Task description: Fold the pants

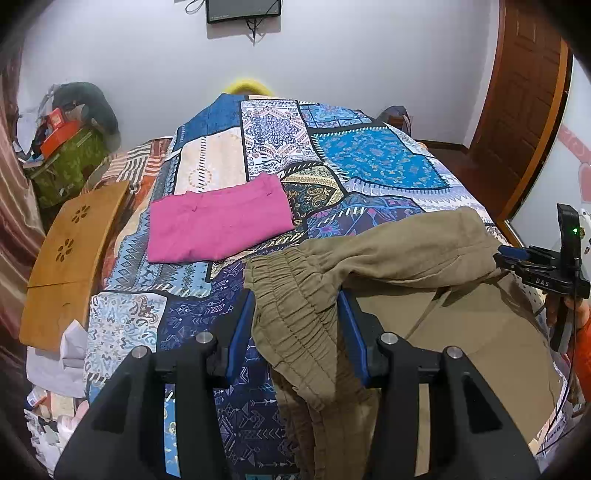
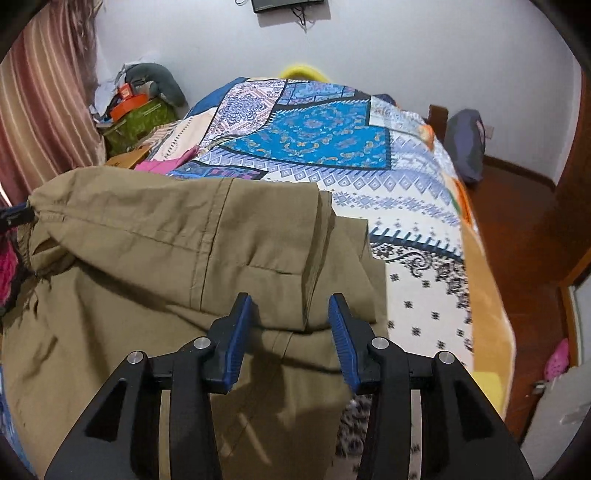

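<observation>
Left gripper (image 1: 295,321) pinches khaki pants (image 1: 388,258) waistband (right gripper (image 2: 291,325) parted)

My pads (image 2: 343,332) are blue; olive-khaki pants (image 2: 147,251) lie on blue patchwork bedspread (image 1: 376,158), pink garment (image 1: 218,221) far left.

Both wrist views look steeply down, sharing the bed (image 1: 388,158).

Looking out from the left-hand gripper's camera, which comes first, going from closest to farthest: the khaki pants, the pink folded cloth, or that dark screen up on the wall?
From the left gripper:
1. Khaki pants: nearest, their gathered waistband lies right between its fingers.
2. Pink folded cloth: farther up the bed, toward the left.
3. Dark screen: farthest, on the wall beyond the bed.
</observation>
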### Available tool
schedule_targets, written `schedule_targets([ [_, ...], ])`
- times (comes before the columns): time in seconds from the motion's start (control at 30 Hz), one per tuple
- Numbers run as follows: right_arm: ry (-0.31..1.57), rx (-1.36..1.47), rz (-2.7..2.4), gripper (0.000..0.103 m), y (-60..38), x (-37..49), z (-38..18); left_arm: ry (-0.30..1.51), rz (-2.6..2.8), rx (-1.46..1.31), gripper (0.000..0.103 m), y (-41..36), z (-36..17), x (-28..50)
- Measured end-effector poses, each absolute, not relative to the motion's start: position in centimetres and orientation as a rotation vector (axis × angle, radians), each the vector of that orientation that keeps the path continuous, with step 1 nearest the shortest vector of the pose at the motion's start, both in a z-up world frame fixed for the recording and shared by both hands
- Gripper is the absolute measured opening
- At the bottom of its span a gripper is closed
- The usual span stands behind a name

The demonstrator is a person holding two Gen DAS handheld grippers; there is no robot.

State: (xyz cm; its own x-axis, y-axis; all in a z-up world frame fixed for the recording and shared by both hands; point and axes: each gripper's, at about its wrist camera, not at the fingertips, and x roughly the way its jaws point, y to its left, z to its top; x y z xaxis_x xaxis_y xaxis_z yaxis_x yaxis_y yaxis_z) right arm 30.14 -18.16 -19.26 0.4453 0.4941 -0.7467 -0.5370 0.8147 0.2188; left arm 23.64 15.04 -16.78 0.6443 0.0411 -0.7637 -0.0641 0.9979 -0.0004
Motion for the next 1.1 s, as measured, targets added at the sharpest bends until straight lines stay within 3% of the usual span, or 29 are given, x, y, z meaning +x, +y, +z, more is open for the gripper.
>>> schedule_targets([
  [0.17, 0.94, -0.001, 0.697, 0.037, -17.6, 30.3, -20.1, 0.88, 0.064, -0.021, 0.047, 14.9, -17.6, 24.3],
  [0.27, 0.947, -0.003, 0.703, 0.026, -17.1, 30.1, -20.5, 0.883, 0.064, -0.022, 0.047, 14.8, -17.8, 24.5],
  [0.33, 0.929, -0.02, 0.685, 0.012, -17.0, 29.8, -20.2, 0.882, 0.067, -0.022, 0.047, 14.8, -17.8, 24.5],
  [0.8, 0.759, -0.008, 0.603, 0.009, -21.2, 24.9, -11.7, 0.83, 0.053, -0.017, 0.045, 13.6, -14.6, 22.0],
  [0.87, 0.738, -0.015, 0.601, 0.009, -21.6, 23.7, -10.4, 0.824, 0.032, -0.025, 0.037, 13.3, -14.0, 21.4],
  [1.0, 0.711, -0.037, 0.595, 0.009, -22.1, 21.6, -8.7, 0.811, -0.005, -0.021, 0.032, 12.2, -13.0, 19.8],
  [1.1, 0.702, -0.043, 0.589, 0.009, -22.3, 20.0, -8.0, 0.827, -0.042, -0.024, 0.015, 11.4, -12.9, 18.9],
])
